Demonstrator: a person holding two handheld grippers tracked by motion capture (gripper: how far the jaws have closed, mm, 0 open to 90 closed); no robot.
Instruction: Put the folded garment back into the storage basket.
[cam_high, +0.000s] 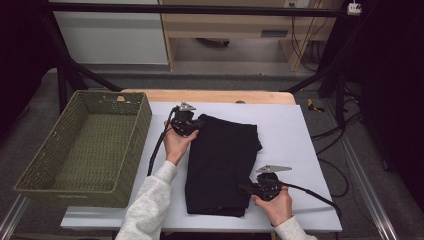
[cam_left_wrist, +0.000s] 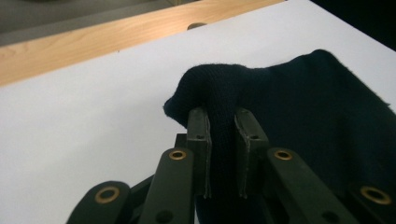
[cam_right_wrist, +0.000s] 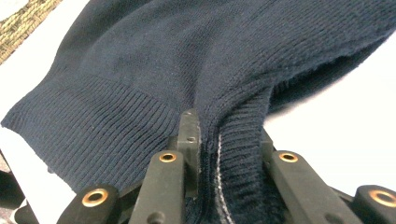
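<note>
A folded dark navy knitted sweater (cam_high: 220, 165) lies on the white sheet in the middle of the table. At its far left corner my left gripper (cam_high: 196, 123) is shut on a pinched fold of the knit (cam_left_wrist: 223, 135), which stands lifted off the sheet between the pads. Along the near right edge my right gripper (cam_high: 248, 188) is shut on the sweater's ribbed hem (cam_right_wrist: 236, 158). The cloth bunches up between its two jaws, and the ribbed band (cam_right_wrist: 93, 126) spreads away to the left.
A green woven basket (cam_high: 35, 172) stands at the table's left. The white sheet (cam_high: 300, 130) covers most of the wooden table (cam_high: 210, 96). Black cables trail from both grippers. Dark frame posts stand at the far corners.
</note>
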